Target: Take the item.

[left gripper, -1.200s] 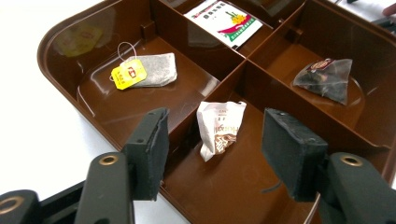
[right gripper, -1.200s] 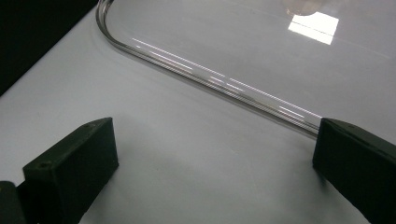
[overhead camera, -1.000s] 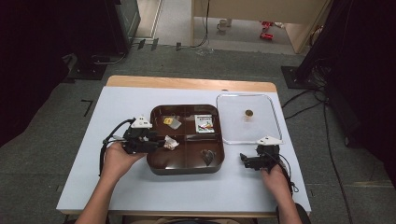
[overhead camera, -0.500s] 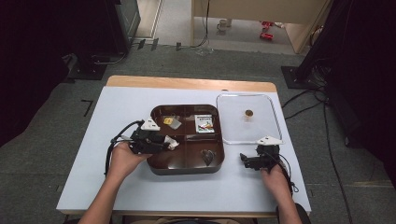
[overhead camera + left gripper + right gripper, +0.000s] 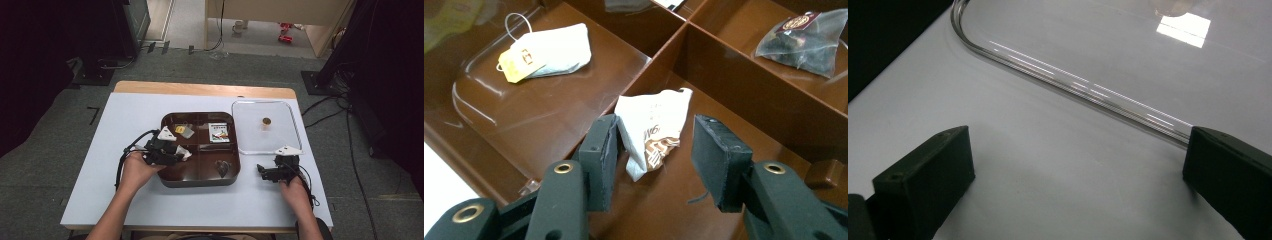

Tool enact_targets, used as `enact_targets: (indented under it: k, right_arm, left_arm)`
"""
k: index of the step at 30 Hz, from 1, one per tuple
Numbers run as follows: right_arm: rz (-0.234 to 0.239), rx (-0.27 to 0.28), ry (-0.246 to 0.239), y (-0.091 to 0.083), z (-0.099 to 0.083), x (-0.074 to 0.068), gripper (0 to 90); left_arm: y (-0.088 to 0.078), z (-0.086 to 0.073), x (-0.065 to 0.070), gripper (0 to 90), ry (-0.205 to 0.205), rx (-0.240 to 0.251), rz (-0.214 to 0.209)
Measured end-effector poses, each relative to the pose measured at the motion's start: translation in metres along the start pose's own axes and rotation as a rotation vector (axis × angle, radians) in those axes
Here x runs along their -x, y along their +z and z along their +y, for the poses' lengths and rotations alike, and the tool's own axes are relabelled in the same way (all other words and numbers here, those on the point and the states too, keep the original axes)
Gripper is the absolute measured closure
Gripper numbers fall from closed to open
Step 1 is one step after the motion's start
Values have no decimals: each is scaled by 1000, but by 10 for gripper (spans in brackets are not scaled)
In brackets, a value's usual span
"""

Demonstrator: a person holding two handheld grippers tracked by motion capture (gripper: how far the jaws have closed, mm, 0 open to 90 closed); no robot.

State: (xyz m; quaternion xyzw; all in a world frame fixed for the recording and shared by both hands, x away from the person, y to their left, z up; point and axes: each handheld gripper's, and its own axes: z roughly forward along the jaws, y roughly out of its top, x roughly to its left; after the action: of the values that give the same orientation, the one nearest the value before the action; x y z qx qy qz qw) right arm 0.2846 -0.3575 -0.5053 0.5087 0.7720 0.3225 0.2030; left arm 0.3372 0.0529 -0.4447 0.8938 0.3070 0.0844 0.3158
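- High view: the left gripper point(image 5: 184, 153) sits at centre-left of the frame, reaching over the left rim of the brown tray point(image 5: 200, 181) with a crumpled sachet point(image 5: 186, 153) at its tips, above the tray's lower-left compartment. The right gripper point(image 5: 261, 171) rests on the white table point(image 5: 125, 125) at lower right, just below the clear lid point(image 5: 290, 117), well apart from the tray.
- Left gripper view: the sachet point(image 5: 651, 132) hangs in the middle of the frame between the jaws. Its crumpled edge touches the left pad point(image 5: 612, 150), while the right pad point(image 5: 711, 160) stands apart from it. The jaws have just been closing on it, yet the grip looks loose, not clenched. A white tea bag point(image 5: 556, 50) lies in the compartment at upper left, and a dark pyramid bag point(image 5: 806, 42) at upper right.
- To do this step well, I judge the sachet should be brought low over the compartment floor, clear of the divider wall, before the jaws part, so it does not catch on the edge.
- Right gripper view: the jaws stand wide apart with nothing between them, released, over bare table, the lid's rim point(image 5: 1073, 85) crossing the frame diagonally.
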Motion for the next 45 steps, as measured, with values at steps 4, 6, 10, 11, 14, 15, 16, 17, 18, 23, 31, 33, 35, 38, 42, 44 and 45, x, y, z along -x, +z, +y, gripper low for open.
enact_targets:
  k: [4,6,10,11,14,15,16,17,18,23,31,33,35,38,42,44,45]
  right_arm:
    - [0,0,0,0,0,0,0]
    - [1,-1,2,0,0,0,0]
    - [0,0,0,0,0,0,0]
    - [1,-1,2,0,0,0,0]
    - [0,0,1,0,0,0,0]
    - [0,0,0,0,0,0,0]
    - [0,0,0,0,0,0,0]
    - [0,0,0,0,0,0,0]
    - [0,0,0,0,0,0,0]
    - [1,-1,2,0,0,0,0]
    - [0,0,0,0,0,0,0]
    - [0,0,0,0,0,0,0]
    - [0,0,0,0,0,0,0]
    - [1,-1,2,0,0,0,0]
    - [1,-1,2,0,0,0,0]
    - [0,0,0,0,0,0,0]
    - [0,0,0,0,0,0,0]
  left_arm:
    - [6,1,3,519,15,-31,11]
    - [9,1,4,519,25,-39,13]
    - [10,2,6,521,39,-46,23]
    - [10,2,5,525,37,-50,25]
    - [11,2,6,527,43,-64,31]
    - [9,3,8,524,51,-68,35]
    - [9,3,8,519,51,-68,35]
    - [8,6,10,505,51,-59,36]
    - [8,6,10,486,51,-59,36]
    - [16,9,19,406,99,-117,69]
    - [27,9,33,330,212,-217,119]
    - [28,7,31,346,175,-199,64]
    - [28,7,30,365,173,-197,63]
    - [28,7,30,378,179,-196,56]
    - [29,9,28,367,163,-197,58]
    - [30,9,27,414,155,-194,54]
    - [29,9,26,460,153,-190,53]
